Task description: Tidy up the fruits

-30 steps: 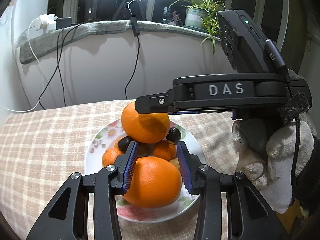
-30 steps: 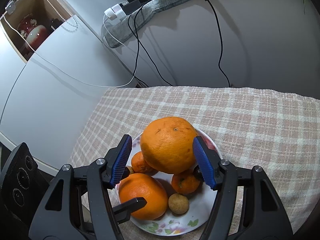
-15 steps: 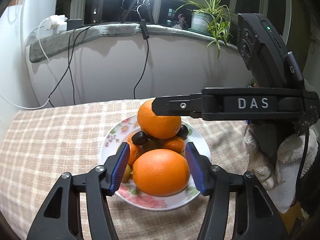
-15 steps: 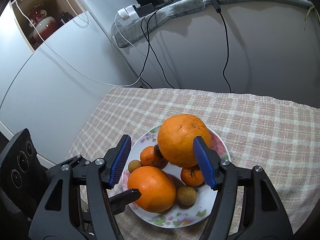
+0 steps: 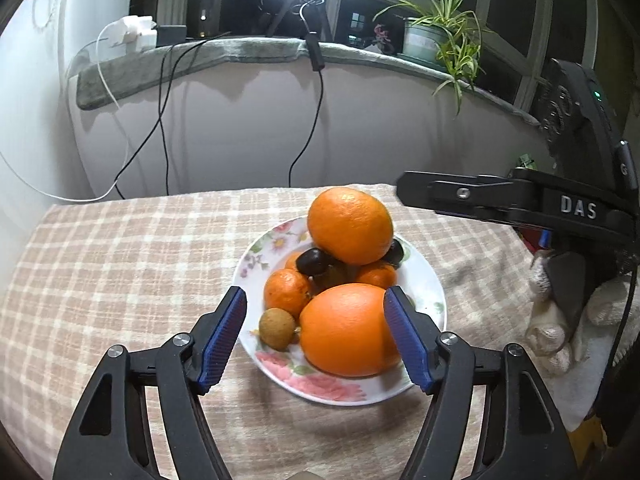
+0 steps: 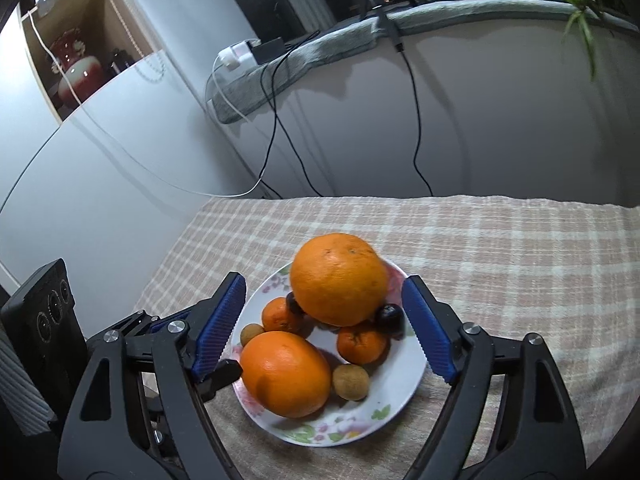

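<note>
In the left wrist view, the left gripper (image 5: 316, 334) hangs with its blue-padded fingers spread wide and gripping nothing, either side of the near rim of a white floral china plate (image 5: 430, 292) on a beige checked tablecloth (image 5: 120, 264). A large orange (image 5: 347, 330) lies at the front of the plate, a second large orange (image 5: 350, 225) sits on top of the pile behind it, above small tangerines (image 5: 287, 293), dark glossy fruits (image 5: 313, 261) and a round brown longan (image 5: 277, 328). The black right gripper (image 5: 404, 190) reaches in from the right, apart from the top orange. In the right wrist view, the right gripper (image 6: 324, 326) is likewise wide apart and empty, framing the plate (image 6: 408, 380) from above; the top orange (image 6: 339, 279) rests on the pile, the front orange (image 6: 285, 373) beside a second brown longan (image 6: 351, 381).
</note>
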Demonstrator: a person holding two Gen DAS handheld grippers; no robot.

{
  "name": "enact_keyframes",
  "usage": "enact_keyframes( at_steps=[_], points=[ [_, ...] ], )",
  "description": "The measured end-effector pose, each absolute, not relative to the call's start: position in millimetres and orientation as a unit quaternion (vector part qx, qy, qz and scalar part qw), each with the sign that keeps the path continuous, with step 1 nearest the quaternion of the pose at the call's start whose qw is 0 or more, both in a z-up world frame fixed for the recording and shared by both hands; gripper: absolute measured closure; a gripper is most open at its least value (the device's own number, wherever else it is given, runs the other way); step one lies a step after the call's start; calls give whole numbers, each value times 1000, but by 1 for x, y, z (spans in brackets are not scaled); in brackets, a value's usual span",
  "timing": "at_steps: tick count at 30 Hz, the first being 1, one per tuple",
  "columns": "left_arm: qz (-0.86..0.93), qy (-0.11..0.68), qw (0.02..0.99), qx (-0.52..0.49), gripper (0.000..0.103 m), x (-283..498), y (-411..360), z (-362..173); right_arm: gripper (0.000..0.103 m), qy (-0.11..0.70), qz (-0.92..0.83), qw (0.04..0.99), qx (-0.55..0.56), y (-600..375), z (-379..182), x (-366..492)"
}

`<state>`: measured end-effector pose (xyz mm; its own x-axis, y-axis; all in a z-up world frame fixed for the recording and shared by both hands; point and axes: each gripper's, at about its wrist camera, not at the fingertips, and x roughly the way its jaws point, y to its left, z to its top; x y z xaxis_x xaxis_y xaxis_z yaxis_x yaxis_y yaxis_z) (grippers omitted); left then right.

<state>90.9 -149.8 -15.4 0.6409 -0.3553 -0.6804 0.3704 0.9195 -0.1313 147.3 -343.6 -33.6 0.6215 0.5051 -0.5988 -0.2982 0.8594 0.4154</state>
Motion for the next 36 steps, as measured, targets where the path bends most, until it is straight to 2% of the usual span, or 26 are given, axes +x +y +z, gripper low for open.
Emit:
enact_keyframes(
  at_steps=[5, 9, 20, 36],
  points=[
    [-193, 376, 906, 7, 29, 92, -144, -16, 20, 363, 199, 901, 132, -347, -34, 136],
    [-189, 377, 907, 2, 29, 91, -138, -15, 7, 341, 181, 914, 123, -349, -31, 119],
    [-181, 361, 915, 1, 25, 79, -131, -5, 7, 297, 149, 942, 43, -334, -19, 82],
    [-180, 351, 919, 0, 25, 71, -129, 4, 6, 283, 146, 947, 28, -324, -14, 70]
  ],
)
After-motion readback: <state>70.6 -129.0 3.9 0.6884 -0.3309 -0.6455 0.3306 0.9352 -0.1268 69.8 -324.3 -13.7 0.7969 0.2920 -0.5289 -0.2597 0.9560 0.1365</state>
